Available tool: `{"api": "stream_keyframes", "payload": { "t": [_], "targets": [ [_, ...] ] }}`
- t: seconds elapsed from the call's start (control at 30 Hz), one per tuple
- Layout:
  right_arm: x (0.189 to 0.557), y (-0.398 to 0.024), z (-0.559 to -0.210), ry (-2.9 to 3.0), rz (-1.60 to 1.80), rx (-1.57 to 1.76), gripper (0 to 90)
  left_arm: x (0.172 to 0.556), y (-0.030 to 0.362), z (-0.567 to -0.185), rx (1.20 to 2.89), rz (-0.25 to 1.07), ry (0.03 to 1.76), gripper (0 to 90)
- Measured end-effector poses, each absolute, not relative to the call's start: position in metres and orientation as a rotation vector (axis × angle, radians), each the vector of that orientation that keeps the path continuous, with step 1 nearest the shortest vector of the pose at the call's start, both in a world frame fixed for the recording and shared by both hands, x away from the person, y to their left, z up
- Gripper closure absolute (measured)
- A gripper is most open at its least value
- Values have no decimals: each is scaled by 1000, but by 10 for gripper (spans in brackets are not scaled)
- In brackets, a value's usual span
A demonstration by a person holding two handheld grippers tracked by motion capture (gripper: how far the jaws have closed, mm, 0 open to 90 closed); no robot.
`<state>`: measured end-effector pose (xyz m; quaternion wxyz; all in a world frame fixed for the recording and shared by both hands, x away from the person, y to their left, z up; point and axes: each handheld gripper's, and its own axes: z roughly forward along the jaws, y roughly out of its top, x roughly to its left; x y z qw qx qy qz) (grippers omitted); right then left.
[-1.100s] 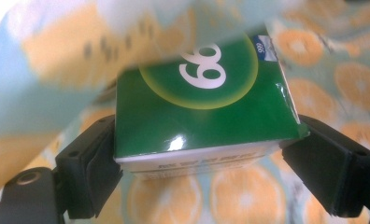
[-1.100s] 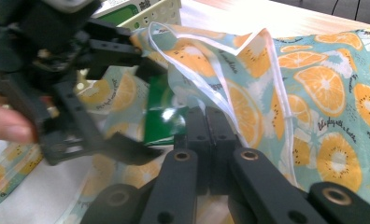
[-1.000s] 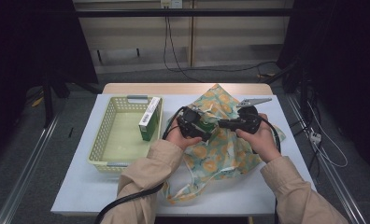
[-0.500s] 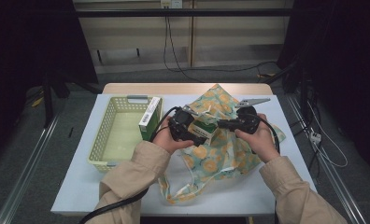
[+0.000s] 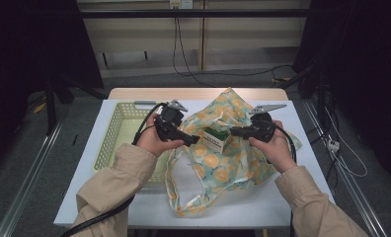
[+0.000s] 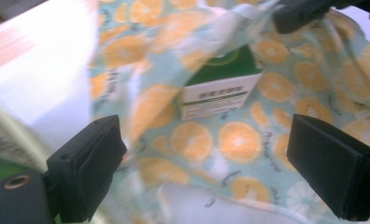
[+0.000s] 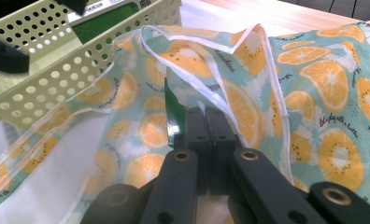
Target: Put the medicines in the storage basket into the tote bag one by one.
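Nearest the camera, the person's tan sleeves come up from the bottom edge, and the orange-slice printed cloth tote bag point(image 5: 218, 163) lies spread across the white table point(image 5: 302, 123). The right gripper point(image 5: 235, 132) has its jaws pinched tight on the bag's fabric at the mouth, the white-trimmed edge point(image 7: 220, 100) lifted just ahead of them, holding the opening up. The green-and-white cardboard box point(image 5: 216, 139) sits upright in that opening, touching the fabric, just beside the right gripper's tip. The left gripper point(image 5: 193, 139) hangs above the bag's left side with jaws spread wide and nothing between them; its own view looks straight at the box point(image 6: 220, 88) lying apart from both pads.

To finish this well, I'd judge the right side should keep the mouth taut and high so the box slides deeper instead of tipping on the rim, while the left stays out of the loose handles point(image 5: 176, 197).

Farther left, the pale yellow perforated plastic basket point(image 5: 112, 143) stands beside the bag.

Against a second ago: the box stood in that basket's right corner; now it is in the bag, and the left gripper has swung over from the bag's centre towards the basket side. The right one hasn't budged.
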<state>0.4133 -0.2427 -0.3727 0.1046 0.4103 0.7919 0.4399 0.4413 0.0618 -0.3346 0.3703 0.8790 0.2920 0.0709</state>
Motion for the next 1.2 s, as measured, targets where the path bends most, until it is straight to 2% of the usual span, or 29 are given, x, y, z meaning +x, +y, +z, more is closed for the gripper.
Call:
{"api": "stream_keyframes", "payload": {
  "t": [0.33, 0.47, 0.73, 0.83, 0.87, 0.93, 1.0, 1.13, 1.2],
  "targets": [
    [412, -245, -371, 2328, 1307, 1211, 900, 456, 102, -324, 2220, 254, 859, 114],
    [412, -248, -369, 2322, 1302, 1217, 900, 463, 120, -331, 2213, 309, 923, 118],
    [410, -246, -370, 2327, 1296, 1206, 900, 472, 135, -349, 2219, 331, 1036, 122],
    [410, -246, -371, 2327, 1292, 1201, 900, 475, 137, -357, 2257, 353, 1048, 158],
    [410, -246, -370, 2327, 1289, 1202, 900, 478, 139, -365, 2262, 349, 1070, 174],
    [410, -246, -370, 2326, 1286, 1201, 900, 480, 142, -373, 2277, 359, 1108, 272],
    [410, -247, -370, 2326, 1284, 1200, 900, 481, 143, -380, 2275, 339, 1127, 300],
    [411, -247, -371, 2328, 1277, 1201, 900, 479, 138, -391, 2276, 296, 1128, 494],
    [411, -247, -372, 2332, 1276, 1201, 900, 478, 138, -391, 2271, 314, 1166, 544]
  ]
}}
